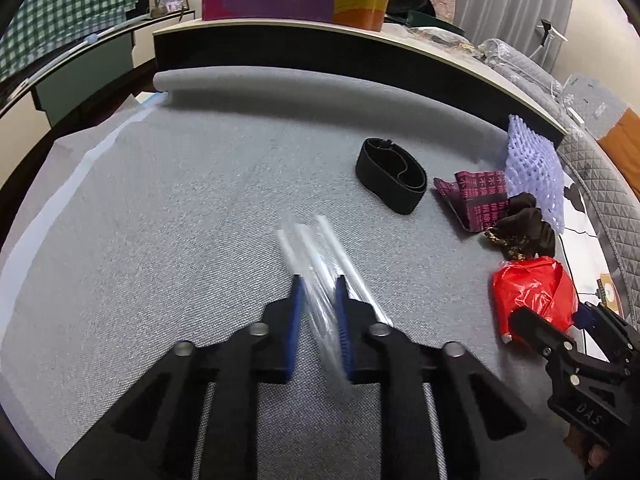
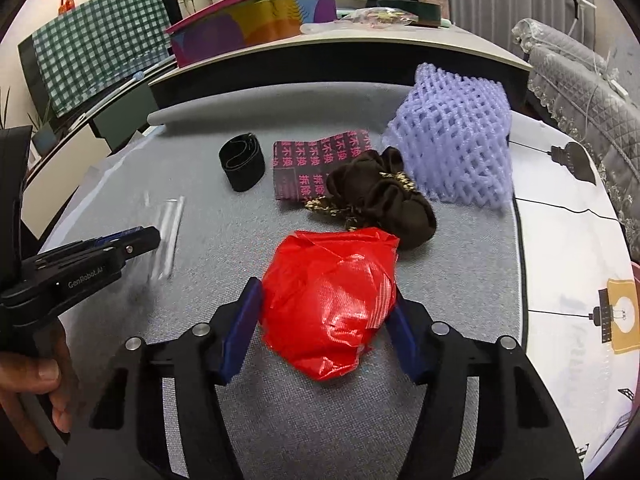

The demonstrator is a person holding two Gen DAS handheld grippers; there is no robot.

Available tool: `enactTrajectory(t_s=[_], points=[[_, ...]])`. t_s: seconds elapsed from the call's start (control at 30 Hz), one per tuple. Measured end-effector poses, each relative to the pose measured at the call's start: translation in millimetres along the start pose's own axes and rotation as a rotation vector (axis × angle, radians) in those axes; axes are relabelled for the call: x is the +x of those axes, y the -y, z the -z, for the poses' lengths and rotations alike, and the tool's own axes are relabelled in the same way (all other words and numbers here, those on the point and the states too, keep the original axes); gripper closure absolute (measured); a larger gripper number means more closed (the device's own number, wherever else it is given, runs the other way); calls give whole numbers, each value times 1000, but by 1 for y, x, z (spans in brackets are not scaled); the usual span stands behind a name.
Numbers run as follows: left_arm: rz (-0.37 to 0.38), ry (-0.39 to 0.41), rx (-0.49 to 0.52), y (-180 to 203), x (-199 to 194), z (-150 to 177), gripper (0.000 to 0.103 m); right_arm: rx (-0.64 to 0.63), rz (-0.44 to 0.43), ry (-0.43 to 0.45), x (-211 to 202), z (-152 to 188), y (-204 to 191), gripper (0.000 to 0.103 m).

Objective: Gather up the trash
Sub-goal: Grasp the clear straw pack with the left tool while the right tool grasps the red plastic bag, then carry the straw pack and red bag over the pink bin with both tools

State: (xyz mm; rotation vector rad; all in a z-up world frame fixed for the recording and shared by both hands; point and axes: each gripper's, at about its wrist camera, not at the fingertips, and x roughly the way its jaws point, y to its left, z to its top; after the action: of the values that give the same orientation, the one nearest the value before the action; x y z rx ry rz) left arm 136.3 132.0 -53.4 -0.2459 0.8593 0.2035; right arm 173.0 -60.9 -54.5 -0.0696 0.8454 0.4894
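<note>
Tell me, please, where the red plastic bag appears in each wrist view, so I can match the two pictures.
Left wrist view: the red plastic bag sits at the right edge.
Right wrist view: the bag is at centre, low, between the right gripper pads.
Shared landmark: the black band.

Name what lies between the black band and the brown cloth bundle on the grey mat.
A dark wrapper with pink print lies between the black band and the brown cloth bundle, clearest in the right wrist view.

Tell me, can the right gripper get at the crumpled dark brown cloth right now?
Probably not directly: the right gripper is closed around the crumpled red plastic bag, which lies between it and the dark brown cloth just beyond.
</note>
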Motion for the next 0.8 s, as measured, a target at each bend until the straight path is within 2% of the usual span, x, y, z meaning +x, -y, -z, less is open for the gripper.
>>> enactTrajectory(t_s=[0.2,0.8], points=[[23,24,21,8,-8,-1,101,11,11,45,-15,0,6,47],[60,122,83,41,-48,0,101,51,75,193,-87,11,32,47]])
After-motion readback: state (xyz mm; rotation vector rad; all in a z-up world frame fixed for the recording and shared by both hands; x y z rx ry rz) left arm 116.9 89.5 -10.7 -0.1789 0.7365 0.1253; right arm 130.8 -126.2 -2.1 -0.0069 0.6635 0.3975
